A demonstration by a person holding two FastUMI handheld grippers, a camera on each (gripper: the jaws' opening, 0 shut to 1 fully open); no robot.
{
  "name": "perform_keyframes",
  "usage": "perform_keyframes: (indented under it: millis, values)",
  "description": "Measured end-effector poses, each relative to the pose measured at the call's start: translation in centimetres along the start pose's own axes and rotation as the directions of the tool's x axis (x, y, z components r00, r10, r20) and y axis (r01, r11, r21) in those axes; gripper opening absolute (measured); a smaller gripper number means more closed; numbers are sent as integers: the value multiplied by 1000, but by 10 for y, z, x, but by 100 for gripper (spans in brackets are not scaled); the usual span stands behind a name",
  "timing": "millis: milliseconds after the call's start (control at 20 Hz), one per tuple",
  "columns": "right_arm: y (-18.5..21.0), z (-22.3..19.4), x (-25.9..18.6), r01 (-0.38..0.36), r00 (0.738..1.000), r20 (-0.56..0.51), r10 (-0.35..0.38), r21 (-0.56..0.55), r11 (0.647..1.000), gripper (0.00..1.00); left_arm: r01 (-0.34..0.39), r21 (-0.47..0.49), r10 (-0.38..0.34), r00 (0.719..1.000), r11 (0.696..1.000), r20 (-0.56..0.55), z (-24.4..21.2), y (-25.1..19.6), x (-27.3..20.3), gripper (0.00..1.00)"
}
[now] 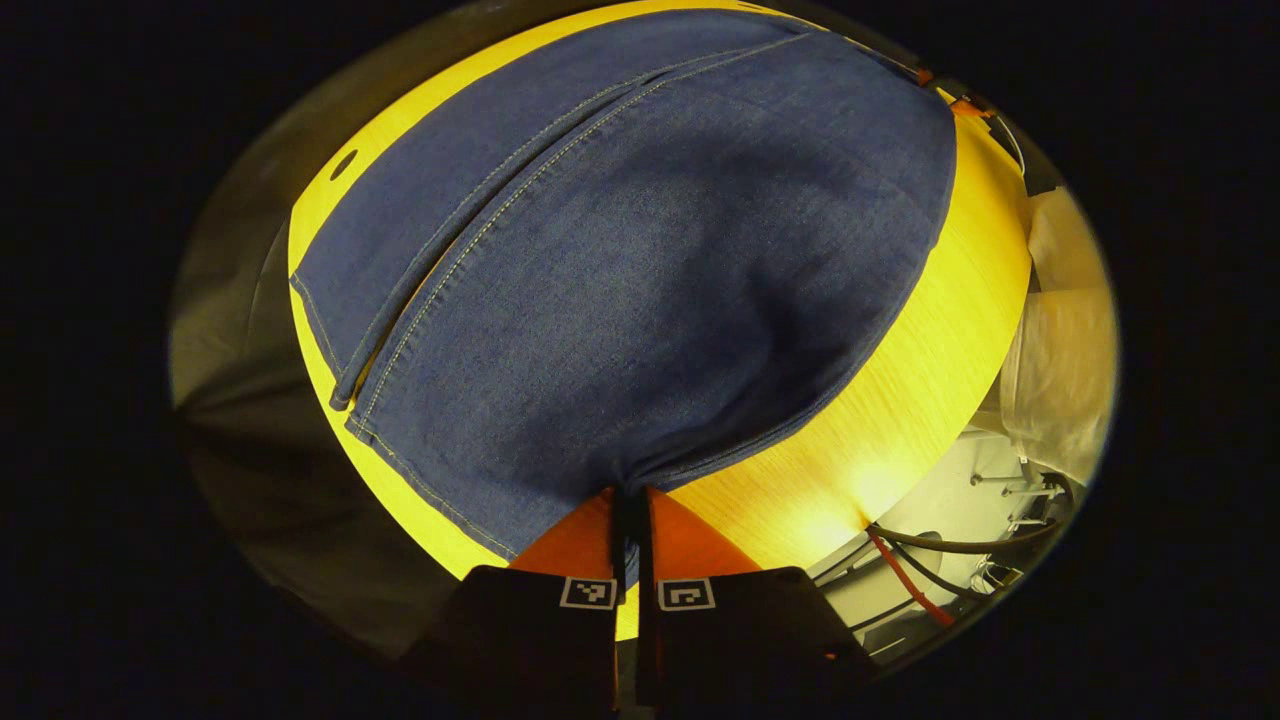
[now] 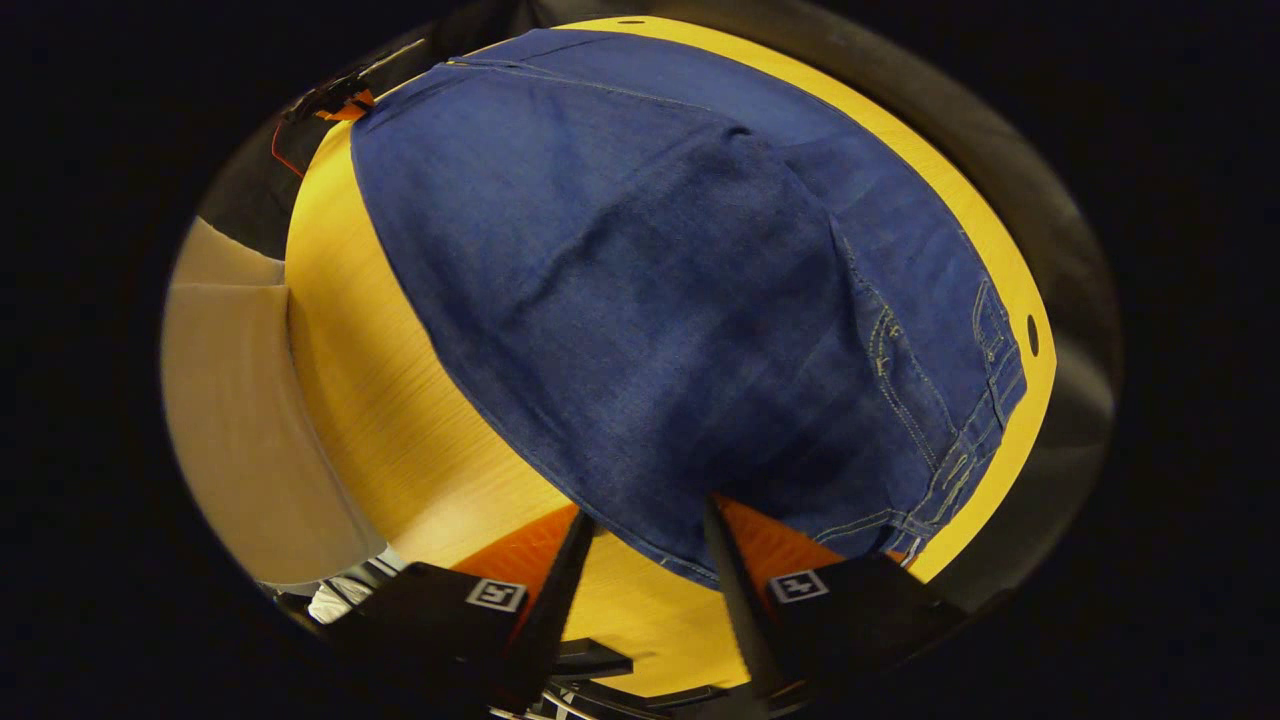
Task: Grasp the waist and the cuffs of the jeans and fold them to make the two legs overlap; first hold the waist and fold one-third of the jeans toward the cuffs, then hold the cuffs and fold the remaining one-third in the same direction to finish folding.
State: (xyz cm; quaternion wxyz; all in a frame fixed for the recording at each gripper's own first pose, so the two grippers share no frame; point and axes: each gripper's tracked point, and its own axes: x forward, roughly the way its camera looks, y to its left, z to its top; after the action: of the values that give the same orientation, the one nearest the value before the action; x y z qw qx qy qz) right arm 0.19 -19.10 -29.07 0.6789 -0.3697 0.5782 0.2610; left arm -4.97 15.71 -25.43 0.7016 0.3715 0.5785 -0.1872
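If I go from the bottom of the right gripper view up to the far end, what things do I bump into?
Right gripper, jaws apart at the hem → jeans spread over the yellow wooden table → the far strip of table past the denim → the left gripper at the jeans' far corner.

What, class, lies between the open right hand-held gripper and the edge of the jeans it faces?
Nothing visible does. The right hand-held gripper is open, its fingers either side of the near edge of the jeans, with only bare wooden table below. The left hand-held gripper is already shut on the jeans' edge.
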Motion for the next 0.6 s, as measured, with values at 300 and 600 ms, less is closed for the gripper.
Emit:
perform_keyframes:
  millis: [300,600]
  values:
    - [-19,12,-1,57,998,32,-61,100,993,30,32,-11,-32,999,999,-5,2,0,-1,0]
    - [-23,7,-3,157,985,37,-169,219,963,3,-5,-67,5,1000,998,-3,1,0,-2,0]
